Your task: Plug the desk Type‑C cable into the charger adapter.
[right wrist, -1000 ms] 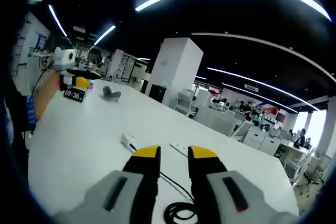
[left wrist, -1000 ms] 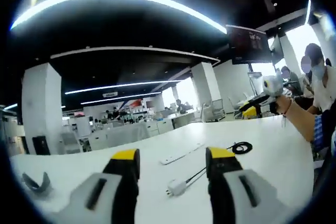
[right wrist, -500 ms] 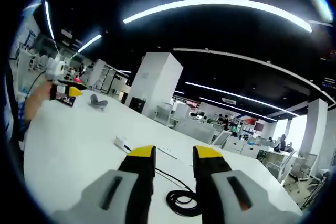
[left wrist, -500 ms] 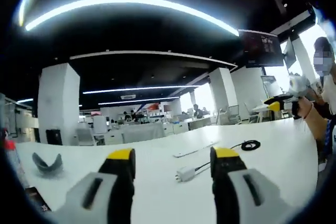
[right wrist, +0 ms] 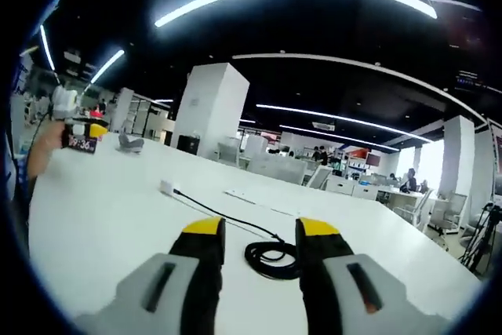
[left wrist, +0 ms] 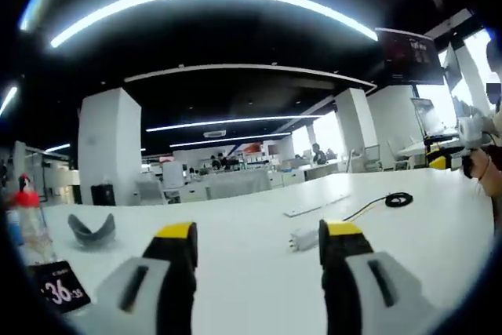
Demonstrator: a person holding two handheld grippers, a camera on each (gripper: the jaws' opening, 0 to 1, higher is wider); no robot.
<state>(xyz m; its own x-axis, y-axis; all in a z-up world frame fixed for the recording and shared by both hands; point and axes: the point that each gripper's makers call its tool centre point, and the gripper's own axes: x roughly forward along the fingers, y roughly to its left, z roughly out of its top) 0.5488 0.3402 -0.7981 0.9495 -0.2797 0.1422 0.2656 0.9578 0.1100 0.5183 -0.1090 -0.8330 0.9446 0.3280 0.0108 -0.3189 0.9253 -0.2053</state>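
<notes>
Because both hand-held grippers, left (left wrist: 255,250) and right (right wrist: 261,249), gape empty above the surface (right wrist: 110,217), your charger adapter (left wrist: 303,238) and coiled cable (right wrist: 271,260) lie loose (apparently already joined).

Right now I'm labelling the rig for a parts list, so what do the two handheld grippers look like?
Both look alike. The left gripper has two black jaws capped with yellow tips, rising from pale grey housings that each carry a dark slot. The right gripper has the same black jaws, yellow tips and slotted grey housings. Far off in the left gripper view, the right gripper shows yellow below a white part.
</notes>
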